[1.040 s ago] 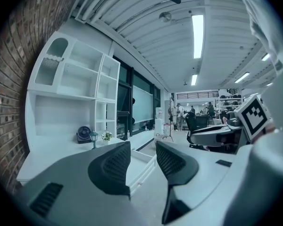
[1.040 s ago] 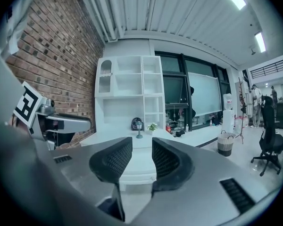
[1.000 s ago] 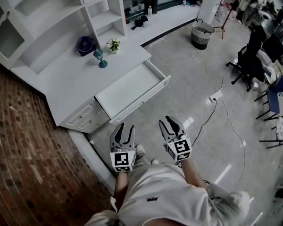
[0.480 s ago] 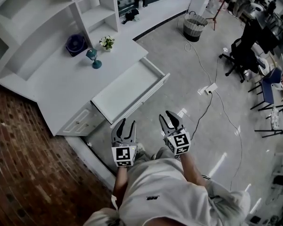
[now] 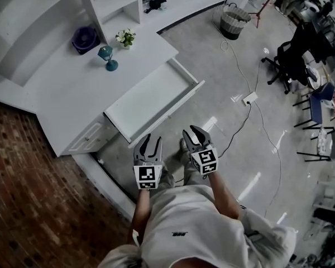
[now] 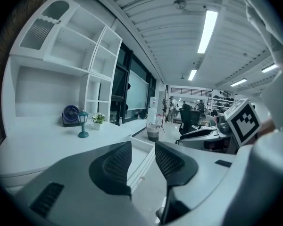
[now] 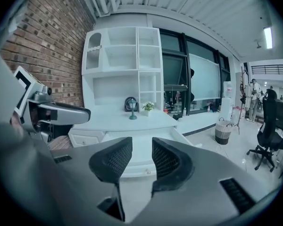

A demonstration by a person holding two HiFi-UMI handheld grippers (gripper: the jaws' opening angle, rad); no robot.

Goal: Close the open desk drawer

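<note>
While the white desk drawer (image 5: pixel 151 102) hangs pulled well out from under the worktop (image 5: pixel 67 88), just ahead of both tongs, it looks empty, light and rigid. It should slide on a flat push at mid front panel (image 5: pixel 168 114), so it doesn't skew. Left tongs (image 5: pixel 149 140) have just been closing but stand apart with nothing between them; right tongs (image 5: pixel 192 133) are apart and empty, and neither touches the drawer.
</note>
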